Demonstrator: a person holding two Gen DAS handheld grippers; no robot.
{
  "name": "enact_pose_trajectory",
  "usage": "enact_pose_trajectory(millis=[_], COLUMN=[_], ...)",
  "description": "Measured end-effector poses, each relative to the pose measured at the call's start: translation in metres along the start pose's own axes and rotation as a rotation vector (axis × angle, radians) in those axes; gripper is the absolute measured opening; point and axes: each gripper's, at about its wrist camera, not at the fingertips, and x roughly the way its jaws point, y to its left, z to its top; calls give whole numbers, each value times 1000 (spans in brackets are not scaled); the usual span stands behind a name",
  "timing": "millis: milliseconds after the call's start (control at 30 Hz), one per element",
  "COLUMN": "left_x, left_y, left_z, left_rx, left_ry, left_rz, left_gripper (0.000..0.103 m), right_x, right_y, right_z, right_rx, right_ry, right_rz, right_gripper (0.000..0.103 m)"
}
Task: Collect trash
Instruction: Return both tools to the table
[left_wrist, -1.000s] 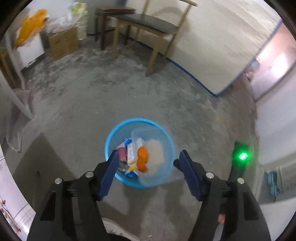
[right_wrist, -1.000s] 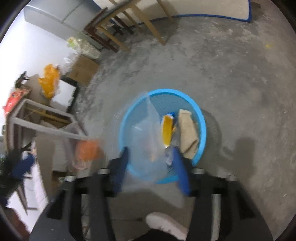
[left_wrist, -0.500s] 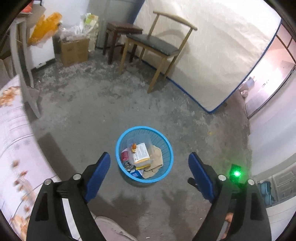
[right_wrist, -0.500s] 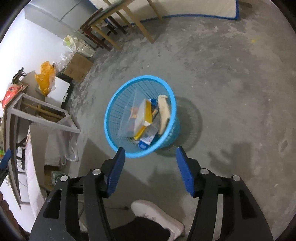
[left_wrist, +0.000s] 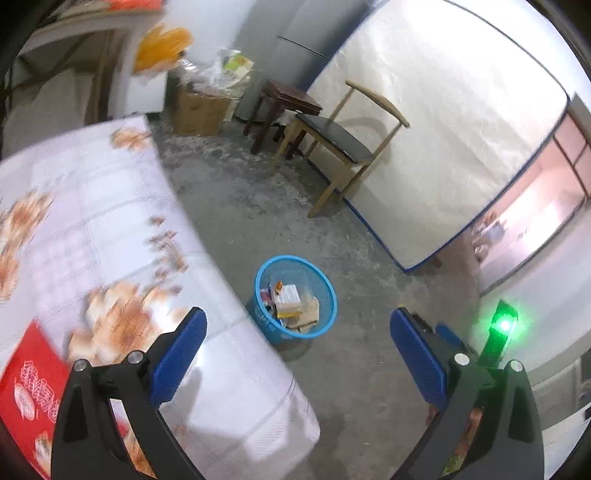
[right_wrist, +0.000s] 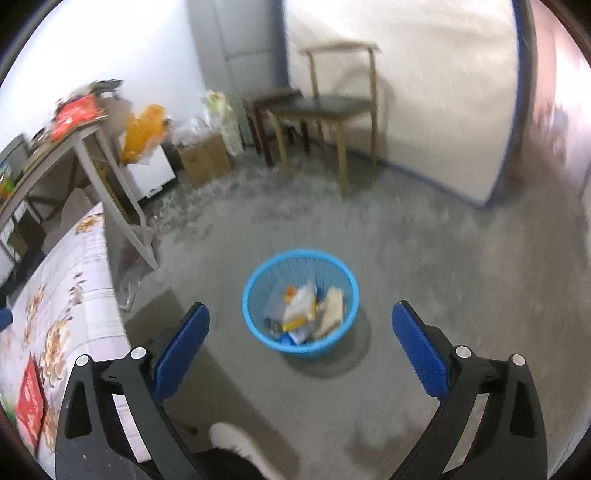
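Note:
A blue mesh basket (left_wrist: 266, 329) (right_wrist: 318, 350) stands on the concrete floor, holding a yellow-and-white packet (left_wrist: 290, 295) (right_wrist: 300, 309), tan paper and other trash. My left gripper (left_wrist: 296, 317) hovers well above and short of it, jaws opening wide, nothing between the blue pads. My right gripper (right_wrist: 301, 308) is likewise high above the basket, jaws opening, nothing between them. A red packet (left_wrist: 26, 387) (right_wrist: 31, 402) lies on the floral-cloth table (left_wrist: 110, 240) (right_wrist: 66, 295) to the left.
A wooden chair (left_wrist: 332, 136) (right_wrist: 325, 105), dark stool (left_wrist: 288, 99) and cardboard box (left_wrist: 199, 107) (right_wrist: 203, 160) stand at the back. A white mattress (left_wrist: 443, 129) leans on the right wall. The person's white shoe (right_wrist: 240, 443) is below the right gripper.
The clear bag of trash left the grippers and now lies in the basket. Both grippers opened wide, rose and drew back. The floral table came into the left view.

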Motion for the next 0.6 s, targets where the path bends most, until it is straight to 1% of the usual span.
enact_pose_trajectory(millis=[100, 167, 267, 300, 400, 467, 500, 533, 567, 600], left_x=[-37, -56, -89, -100, -140, -165, -176, -190, -202, -213], left_y=[25, 37, 59, 65, 88, 101, 105, 113, 119, 124], left_z=[-22, -33, -55, -61, -87, -105, -114, -125, -134, -142], left_rx=[-68, -86, -110, -118, -141, -141, -141, -141, -144, -151], left_ry=[-67, -107, -187, -212, -300, -335, -350, -369, -386, -403], left_rz=[0, 5, 20, 30, 72, 97, 119, 152, 175, 199], left_gripper=[97, 97, 97, 97, 97, 97, 97, 97, 97, 97], right_x=[-14, -23, -38, -44, -61, -71, -76, -78, -81, -82], right_y=[30, 49, 76, 85, 107, 124, 137, 148, 169, 185], right_z=[5, 6, 5, 5, 8, 13, 15, 17, 18, 18], right_rx=[-93, -157, -235, -257, -284, -282, -268, -258, -258, -270], right_ry=[-47, -69, -96, -113, -164, -169, -160, -144, -102, -63], right_rz=[-6, 19, 108, 152, 245, 371, 479, 547, 631, 692], right_gripper=[95, 95, 95, 95, 95, 95, 95, 95, 95, 95])
